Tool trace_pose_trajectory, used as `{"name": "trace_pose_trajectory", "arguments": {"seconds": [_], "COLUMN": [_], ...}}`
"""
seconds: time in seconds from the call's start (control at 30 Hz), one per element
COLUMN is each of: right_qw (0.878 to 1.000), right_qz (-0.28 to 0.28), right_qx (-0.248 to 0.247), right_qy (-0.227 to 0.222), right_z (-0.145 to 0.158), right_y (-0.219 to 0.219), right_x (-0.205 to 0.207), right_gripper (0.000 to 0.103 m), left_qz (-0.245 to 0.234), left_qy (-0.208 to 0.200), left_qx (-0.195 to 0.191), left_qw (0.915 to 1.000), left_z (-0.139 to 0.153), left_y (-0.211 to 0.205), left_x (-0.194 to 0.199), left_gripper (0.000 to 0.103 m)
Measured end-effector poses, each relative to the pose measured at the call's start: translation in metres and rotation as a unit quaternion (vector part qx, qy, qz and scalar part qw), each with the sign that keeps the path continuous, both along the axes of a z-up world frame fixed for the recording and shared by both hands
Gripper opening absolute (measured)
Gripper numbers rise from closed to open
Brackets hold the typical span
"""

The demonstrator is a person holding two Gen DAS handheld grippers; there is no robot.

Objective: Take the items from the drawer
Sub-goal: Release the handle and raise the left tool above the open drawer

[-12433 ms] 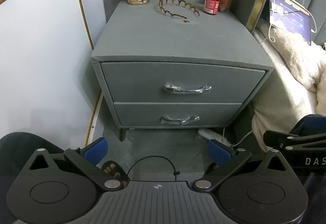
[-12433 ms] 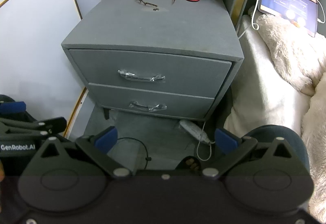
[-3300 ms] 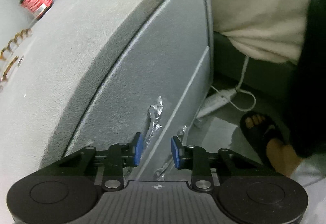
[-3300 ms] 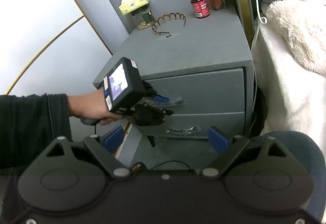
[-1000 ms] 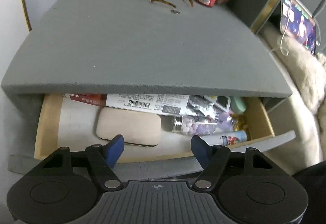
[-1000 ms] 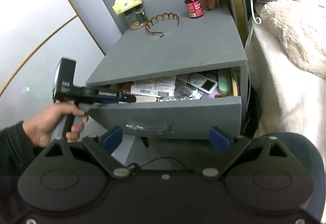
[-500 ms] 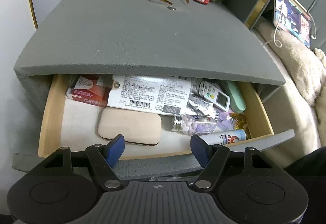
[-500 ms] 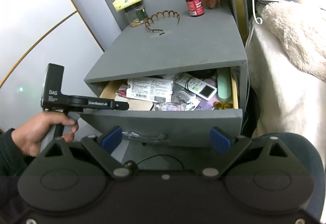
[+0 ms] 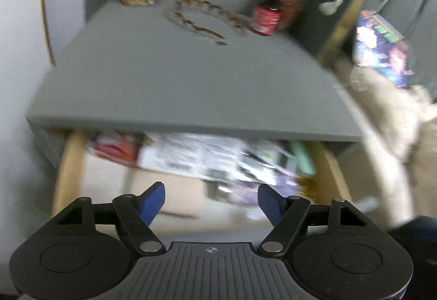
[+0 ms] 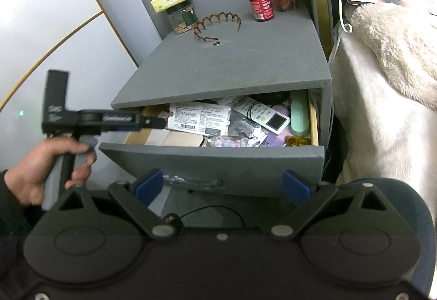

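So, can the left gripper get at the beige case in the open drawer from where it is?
Probably yes. The left gripper, jaws wide open and empty, sits just in front of the open top drawer, and the beige case lies uncovered at the front left with nothing visible above it.

Dim room — left view motion-blurred

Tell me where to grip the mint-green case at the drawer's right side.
Probably from above, fingers across the narrow width of the mint-green case near its middle. It lies flat, long axis running front to back beside the drawer's right wall, so the wall-side finger has little room.
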State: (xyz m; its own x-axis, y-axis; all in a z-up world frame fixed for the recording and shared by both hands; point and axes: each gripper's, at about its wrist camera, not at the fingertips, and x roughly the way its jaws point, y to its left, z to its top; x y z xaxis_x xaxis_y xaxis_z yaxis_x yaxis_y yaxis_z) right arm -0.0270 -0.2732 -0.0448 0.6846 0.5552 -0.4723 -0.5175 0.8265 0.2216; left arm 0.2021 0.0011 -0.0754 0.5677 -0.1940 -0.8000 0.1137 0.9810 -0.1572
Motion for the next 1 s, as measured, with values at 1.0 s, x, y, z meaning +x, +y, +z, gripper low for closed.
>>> {"name": "trace_pose_trajectory", "arguments": {"seconds": [1.0], "right_qw": [1.000], "right_qz": [0.001], "right_qx": [0.002], "right_qy": [0.001], "right_z": [0.000], "right_y": [-0.001], "right_x": [0.002], "right_gripper": [0.094], "left_qz": [-0.026], "left_qy": [0.061], "left_qx": [-0.014], "left_qw": [0.9977], "left_z": [-0.022], "left_y": [-0.006], "left_x": [-0.008], "left_gripper": [0.062]}}
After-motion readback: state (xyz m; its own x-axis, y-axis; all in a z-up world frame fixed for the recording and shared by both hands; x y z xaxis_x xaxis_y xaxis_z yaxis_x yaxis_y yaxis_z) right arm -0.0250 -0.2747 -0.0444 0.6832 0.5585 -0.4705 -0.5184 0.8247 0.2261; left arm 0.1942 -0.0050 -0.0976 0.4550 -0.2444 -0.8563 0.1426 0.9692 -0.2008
